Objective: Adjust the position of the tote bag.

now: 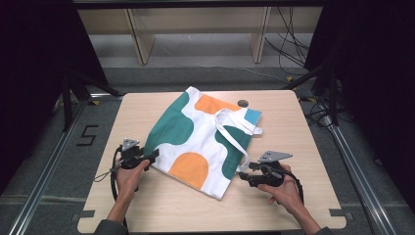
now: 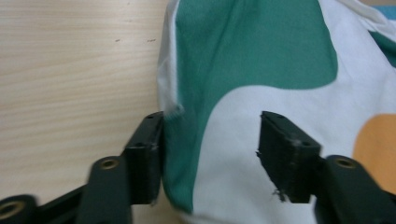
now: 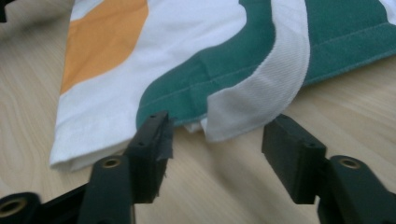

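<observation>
Lying flat mid-table: white cloth tote bag [image 1: 203, 139] with green and orange blobs | left gripper [image 1: 152, 155] jaws apart at bag's left edge | right gripper [image 1: 243, 172] jaws apart before white strap [image 3: 261, 100]

Bag [image 1: 195, 139] lies flat mid-table [image 1: 147, 205], turned askew: one corner twd the far edge, one twd the near edge. Its straps [image 1: 235, 126] lie on top, on the right half, one end hanging off the bag's right edge. My left gripper [image 1: 155, 154] sits at the bag's left edge, my right gripper [image 1: 243, 171] at its right edge by the strap end. Small disc [image 1: 242, 103] behind the bag, nr far edge.
</observation>
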Tool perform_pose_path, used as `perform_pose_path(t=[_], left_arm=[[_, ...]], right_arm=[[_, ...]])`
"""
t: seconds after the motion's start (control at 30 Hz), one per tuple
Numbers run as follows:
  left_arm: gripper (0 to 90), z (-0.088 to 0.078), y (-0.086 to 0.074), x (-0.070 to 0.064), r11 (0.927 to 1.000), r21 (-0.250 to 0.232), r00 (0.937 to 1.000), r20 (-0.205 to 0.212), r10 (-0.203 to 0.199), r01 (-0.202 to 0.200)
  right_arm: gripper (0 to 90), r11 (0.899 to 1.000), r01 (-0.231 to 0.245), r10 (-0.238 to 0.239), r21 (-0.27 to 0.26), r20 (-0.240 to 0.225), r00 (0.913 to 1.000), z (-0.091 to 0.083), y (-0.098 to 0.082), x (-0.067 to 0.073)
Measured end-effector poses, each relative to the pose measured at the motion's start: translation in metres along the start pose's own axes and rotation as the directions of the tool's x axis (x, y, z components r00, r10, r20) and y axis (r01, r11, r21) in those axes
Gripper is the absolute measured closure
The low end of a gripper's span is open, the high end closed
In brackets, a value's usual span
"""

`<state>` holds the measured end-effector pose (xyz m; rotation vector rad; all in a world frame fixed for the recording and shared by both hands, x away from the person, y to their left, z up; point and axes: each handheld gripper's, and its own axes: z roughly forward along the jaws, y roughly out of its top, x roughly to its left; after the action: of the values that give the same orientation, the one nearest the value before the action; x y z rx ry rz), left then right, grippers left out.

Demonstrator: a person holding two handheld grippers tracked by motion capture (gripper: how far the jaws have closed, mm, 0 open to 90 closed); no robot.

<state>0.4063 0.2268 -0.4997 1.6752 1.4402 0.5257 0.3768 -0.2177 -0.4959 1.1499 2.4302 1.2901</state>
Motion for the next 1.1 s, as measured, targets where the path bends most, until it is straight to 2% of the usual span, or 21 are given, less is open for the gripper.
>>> perform_pose_path(t=[0.1,0.23,0.27,0.33,0.43,0.47,0.53,0.6,0.67,0.73,0.77,0.8,0.83,0.87,0.9,0.93,0.97,1.0,1.03,1.07,1.1], left_arm=[[29.9,-0.019,-0.002,-0.012,0.9995,-0.030,0.9999,-0.007,-0.010,0.010],[29.8,-0.035,-0.013,-0.041,0.9964,-0.040,0.9960,0.046,0.077,-0.075],[29.8,-0.038,-0.017,-0.050,0.9942,-0.041,0.9923,0.070,0.103,-0.100],[29.8,-0.042,-0.024,-0.067,0.9886,-0.034,0.9819,0.116,0.150,-0.146],[29.2,-0.050,-0.037,-0.091,0.9764,-0.013,0.9598,0.181,0.214,-0.216],[28.7,-0.053,-0.040,-0.096,0.9747,-0.009,0.9572,0.187,0.221,-0.223],[27.7,-0.061,-0.048,-0.105,0.9641,-0.001,0.9431,0.207,0.260,-0.266],[27.2,-0.070,-0.056,-0.111,0.9560,0.000,0.9301,0.231,0.285,-0.293],[25.7,-0.078,-0.064,-0.116,0.9485,0.001,0.9240,0.226,0.308,-0.317],[25.0,-0.082,-0.070,-0.118,0.9286,0.023,0.9048,0.235,0.355,-0.370],[22.9,-0.081,-0.073,-0.121,0.9404,0.011,0.9060,0.272,0.324,-0.340],[20.4,-0.080,-0.073,-0.122,0.9439,0.011,0.9029,0.295,0.312,-0.330],[20.3,-0.078,-0.074,-0.124,0.9363,0.009,0.8929,0.304,0.332,-0.351],[20.3,-0.077,-0.074,-0.124,0.9151,0.021,0.8792,0.287,0.380,-0.403],[19.7,-0.075,-0.075,-0.126,0.9097,0.033,0.8820,0.262,0.392,-0.414],[19.6,-0.072,-0.077,-0.128,0.9038,0.034,0.8808,0.243,0.407,-0.427],[19.6,-0.073,-0.075,-0.127,0.8777,0.065,0.8639,0.226,0.450,-0.475],[19.6,-0.069,-0.078,-0.130,0.8873,0.056,0.8746,0.207,0.438,-0.458],[20.2,-0.068,-0.077,-0.129,0.8654,0.084,0.8595,0.198,0.471,-0.494],[20.9,-0.065,-0.078,-0.130,0.8638,0.093,0.8615,0.181,0.474,-0.495],[21.4,-0.063,-0.077,-0.130,0.8519,0.112,0.8556,0.158,0.493,-0.512]], right_arm=[[62.1,0.998,0.052,-0.052,-0.043,0.002,0.9986,0.007,0.007,-0.003],[82.9,0.989,0.101,-0.101,-0.104,0.002,0.9949,0.019,0.025,0.008],[85.2,0.992,0.080,-0.082,-0.100,-0.021,0.9964,0.022,0.028,0.014],[87.2,0.984,0.144,-0.147,-0.101,-0.027,0.9887,0.032,0.036,0.021],[87.8,0.985,0.148,-0.154,-0.083,-0.071,0.9855,0.040,0.038,0.036],[88.0,0.986,0.145,-0.155,-0.087,-0.114,0.9814,0.042,0.038,0.042],[88.1,0.988,0.130,-0.144,-0.088,-0.183,0.9724,0.042,0.038,0.051],[88.0,0.985,0.149,-0.163,-0.083,-0.202,0.9658,0.043,0.039,0.065],[88.0,0.978,0.190,-0.204,-0.086,-0.214,0.9553,0.047,0.040,0.077],[88.0,0.978,0.192,-0.207,-0.082,-0.255,0.9446,0.052,0.042,0.087],[88.0,0.979,0.185,-0.201,-0.085,-0.262,0.9439,0.055,0.042,0.092],[88.0,0.967,0.236,-0.254,-0.098,-0.266,0.9299,0.059,0.044,0.094],[87.9,0.948,0.282,-0.312,-0.148,-0.258,0.9142,0.064,0.046,0.093],[87.9,0.958,0.261,-0.283,-0.114,-0.275,0.9188,0.063,0.046,0.097],[87.9,0.955,0.262,-0.290,-0.135,-0.269,0.9184,0.066,0.047,0.098],[87.9,0.962,0.247,-0.269,-0.114,-0.272,0.9238,0.064,0.048,0.100],[87.9,0.958,0.260,-0.285,-0.124,-0.273,0.9189,0.064,0.049,0.099],[87.9,0.978,0.188,-0.207,-0.094,-0.276,0.9385,0.061,0.048,0.103],[88.0,0.979,0.180,-0.202,-0.100,-0.284,0.9373,0.060,0.049,0.102],[87.9,0.978,0.181,-0.203,-0.102,-0.280,0.9384,0.059,0.051,0.101],[87.9,0.979,0.178,-0.199,-0.098,-0.279,0.9395,0.058,0.051,0.102]])
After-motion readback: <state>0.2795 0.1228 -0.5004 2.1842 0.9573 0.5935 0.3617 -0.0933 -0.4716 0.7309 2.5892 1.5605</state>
